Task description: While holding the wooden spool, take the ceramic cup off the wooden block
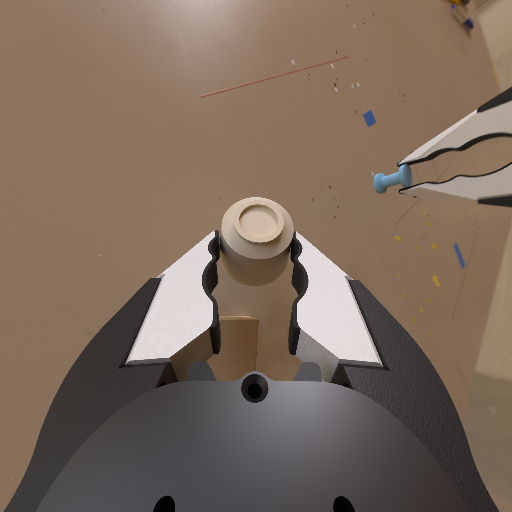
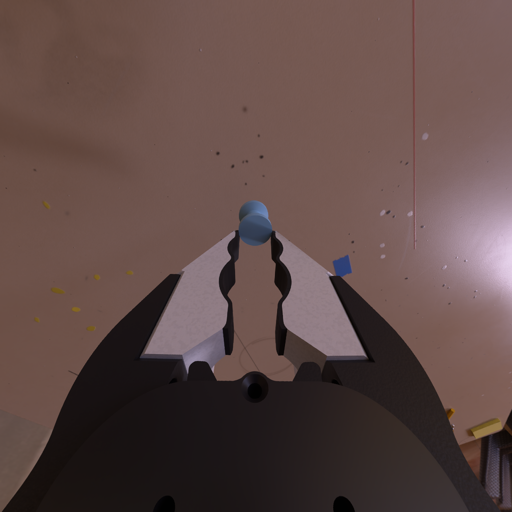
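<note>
My left gripper (image 1: 255, 235) is shut on a cream ceramic cup (image 1: 256, 241), held upside down with its foot ring facing away from me, above the brown floor. A tan wooden block (image 1: 238, 343) shows below, between the bases of the fingers, apart from the cup. My right gripper (image 2: 255, 232) is shut on one end disc of a light blue spool (image 2: 254, 224), which sticks out past the fingertips. The right gripper (image 1: 400, 177) also shows at the right of the left wrist view, holding the spool (image 1: 392, 178) in the air.
The brown surface (image 1: 138, 138) carries a thin red line (image 1: 274, 77), blue tape patches (image 1: 369, 118), yellow flecks (image 1: 435, 280) and dark specks. A pale edge (image 1: 493, 304) runs along the right. Yellow blocks and a grey mesh thing (image 2: 487, 457) sit at the lower right of the right wrist view.
</note>
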Motion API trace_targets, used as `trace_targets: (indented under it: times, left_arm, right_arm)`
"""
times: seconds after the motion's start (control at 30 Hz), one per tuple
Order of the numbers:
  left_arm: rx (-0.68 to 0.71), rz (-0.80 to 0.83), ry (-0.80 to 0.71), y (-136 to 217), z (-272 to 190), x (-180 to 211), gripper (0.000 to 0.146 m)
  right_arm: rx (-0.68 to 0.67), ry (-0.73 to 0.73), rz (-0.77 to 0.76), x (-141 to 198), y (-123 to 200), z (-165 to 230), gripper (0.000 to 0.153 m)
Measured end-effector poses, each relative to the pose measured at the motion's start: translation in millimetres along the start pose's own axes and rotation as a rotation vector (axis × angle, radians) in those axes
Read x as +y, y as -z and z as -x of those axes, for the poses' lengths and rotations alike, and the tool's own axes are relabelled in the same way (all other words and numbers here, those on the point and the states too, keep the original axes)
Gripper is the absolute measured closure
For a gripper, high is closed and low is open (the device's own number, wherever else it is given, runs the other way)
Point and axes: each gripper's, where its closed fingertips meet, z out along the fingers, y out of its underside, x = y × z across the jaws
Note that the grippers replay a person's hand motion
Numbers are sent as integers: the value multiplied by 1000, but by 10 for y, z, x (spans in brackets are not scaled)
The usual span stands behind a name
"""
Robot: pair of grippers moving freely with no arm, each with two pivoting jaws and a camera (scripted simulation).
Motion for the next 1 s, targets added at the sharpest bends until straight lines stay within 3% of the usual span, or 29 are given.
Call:
trace_targets:
  times: [0.2,0.4,1.0]
  left_arm:
    - [123,11,132,-16,12,12,94]
    - [137,42,159,-29,12,2,94]
    - [-141,141,-21,-73,13,75,94]
  right_arm:
    - [1,8,-2,-3,-1,5,130]
    - [-10,11,-7,-4,-3,2,130]
    - [-1,21,-12,-47,-26,27,130]
